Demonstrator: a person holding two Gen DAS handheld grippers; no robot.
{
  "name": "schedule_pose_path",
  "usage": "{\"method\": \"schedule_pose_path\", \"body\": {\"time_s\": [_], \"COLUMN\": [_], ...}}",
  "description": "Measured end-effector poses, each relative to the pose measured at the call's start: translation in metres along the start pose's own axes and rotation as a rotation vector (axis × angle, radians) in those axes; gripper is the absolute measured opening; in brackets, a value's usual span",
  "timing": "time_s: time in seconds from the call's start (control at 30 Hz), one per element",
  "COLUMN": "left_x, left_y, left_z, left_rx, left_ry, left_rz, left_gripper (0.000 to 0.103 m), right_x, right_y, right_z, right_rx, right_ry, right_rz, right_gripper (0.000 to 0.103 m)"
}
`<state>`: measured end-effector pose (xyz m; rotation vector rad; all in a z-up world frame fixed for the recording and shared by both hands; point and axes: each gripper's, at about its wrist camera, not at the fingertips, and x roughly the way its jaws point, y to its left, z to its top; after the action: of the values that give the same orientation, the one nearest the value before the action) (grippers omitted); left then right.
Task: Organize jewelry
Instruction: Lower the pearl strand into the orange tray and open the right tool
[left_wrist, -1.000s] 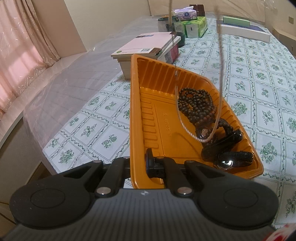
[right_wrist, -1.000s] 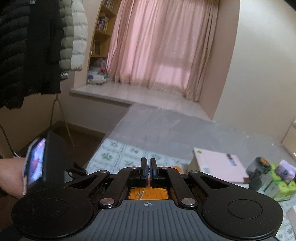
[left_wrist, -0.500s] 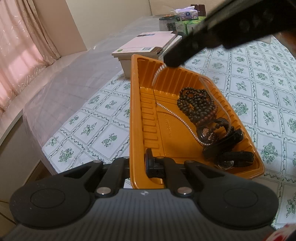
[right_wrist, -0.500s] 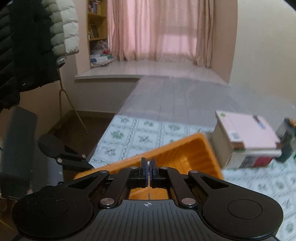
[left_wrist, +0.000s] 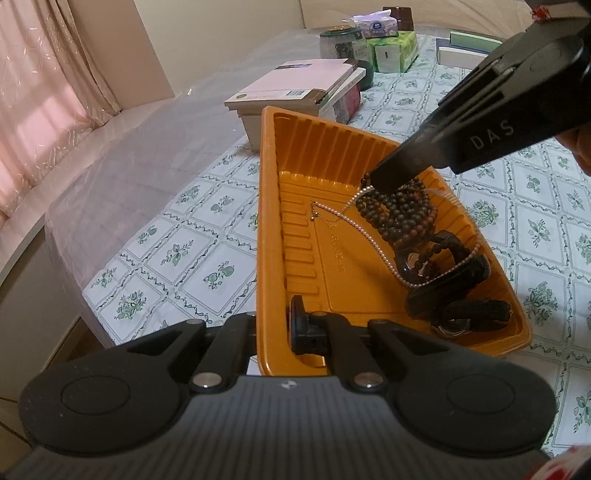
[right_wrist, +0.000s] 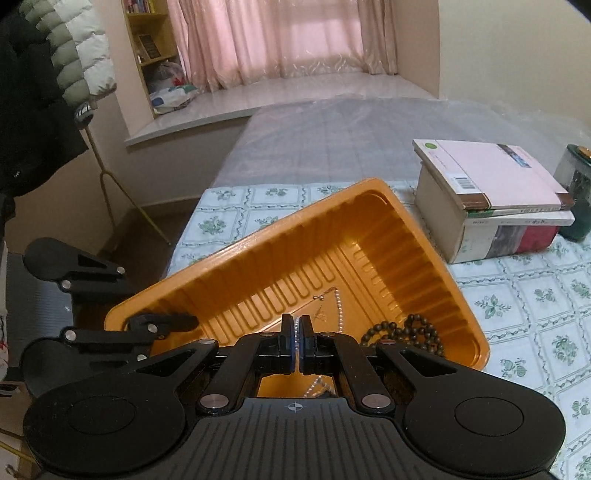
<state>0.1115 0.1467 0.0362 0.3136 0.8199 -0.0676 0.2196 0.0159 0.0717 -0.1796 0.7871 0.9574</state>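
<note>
Pearls, tiny and white, form a thin necklace (left_wrist: 373, 236) whose strand is pinched in the closed right gripper (left_wrist: 384, 182) and trails below it across the ribbed orange tray (left_wrist: 332, 155), draped over dark wooden beads (left_wrist: 402, 214). Left gripper (left_wrist: 295, 325), closed, clamps that tray's near rim on the tabletop (left_wrist: 184, 251).

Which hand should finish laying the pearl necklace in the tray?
Right. The right gripper is already shut on the pearl necklace, low over the orange tray. The left gripper is clamped on the tray's rim, steadying it.
</note>
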Motion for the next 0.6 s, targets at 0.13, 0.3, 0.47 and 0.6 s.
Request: {"method": "schedule_pose_path", "body": {"time_s": [0.13,0.3,0.47,0.6], "left_x": [0.000,0.001,0.000,0.001], "left_y": [0.000,0.001,0.000,0.000], "left_z": [0.000,0.000,-0.001,-0.001], "left_rx": [-0.001,-0.002,-0.002,-0.003], "left_ry": [0.001,0.000,0.000,0.000], "left_rz": [-0.001,-0.001,-0.002,-0.002], "left_gripper": [0.003,0.003,0.003,0.003], "right_x": [0.000,-0.001,-0.007,-0.013], "right_y": [0.007,0.015,0.010,0.001], "right_z": [0.007,0.012,0.011,0.010], "right_rx": [0.025,0.041,0.064,0.077], "right_ry": [0.002,0.018,0.008,-0.007], "right_rz": [0.061,0.136,0.130,0.107], "right_gripper": [0.002,0.002,0.002,0.002]}}
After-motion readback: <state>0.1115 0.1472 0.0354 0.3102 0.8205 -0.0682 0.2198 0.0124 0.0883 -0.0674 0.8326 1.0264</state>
